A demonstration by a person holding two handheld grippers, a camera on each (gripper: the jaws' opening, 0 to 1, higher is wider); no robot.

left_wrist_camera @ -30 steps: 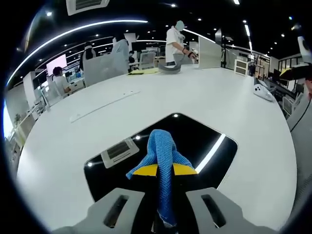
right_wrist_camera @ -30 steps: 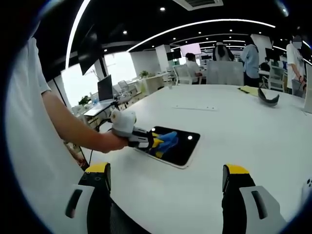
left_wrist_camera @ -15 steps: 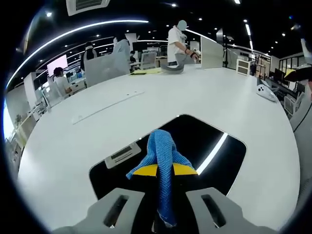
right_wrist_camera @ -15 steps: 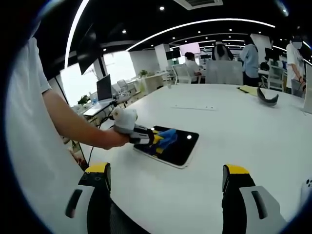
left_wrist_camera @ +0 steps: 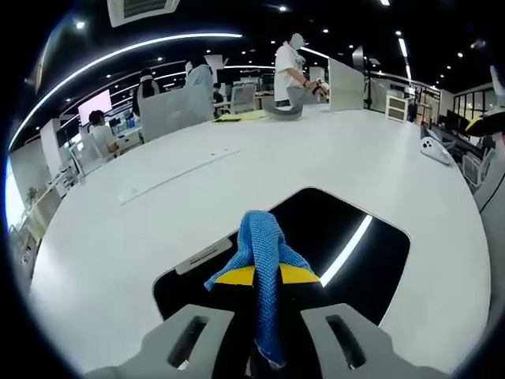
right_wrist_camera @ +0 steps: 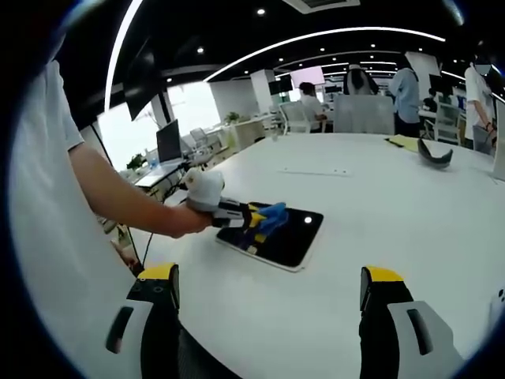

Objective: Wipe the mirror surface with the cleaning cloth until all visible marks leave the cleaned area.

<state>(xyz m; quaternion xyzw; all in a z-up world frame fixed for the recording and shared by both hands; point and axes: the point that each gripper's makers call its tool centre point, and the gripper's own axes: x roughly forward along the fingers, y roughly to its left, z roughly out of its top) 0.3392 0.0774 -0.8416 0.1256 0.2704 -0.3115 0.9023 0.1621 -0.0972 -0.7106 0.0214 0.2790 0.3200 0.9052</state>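
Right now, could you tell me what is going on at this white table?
A person is wiping a mirror that lies flat on the white table. The left gripper, held in the person's hand, is shut on a blue cloth and holds it over the near end of the mirror. The right gripper is open and holds nothing, hanging over the table well short of the mirror. The mirror reflects the ceiling lights; I cannot make out any marks on it.

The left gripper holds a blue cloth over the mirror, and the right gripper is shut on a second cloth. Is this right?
Not quite. The right gripper is open and holds nothing, as the right gripper view shows. The left gripper does hold the blue cloth over the mirror.
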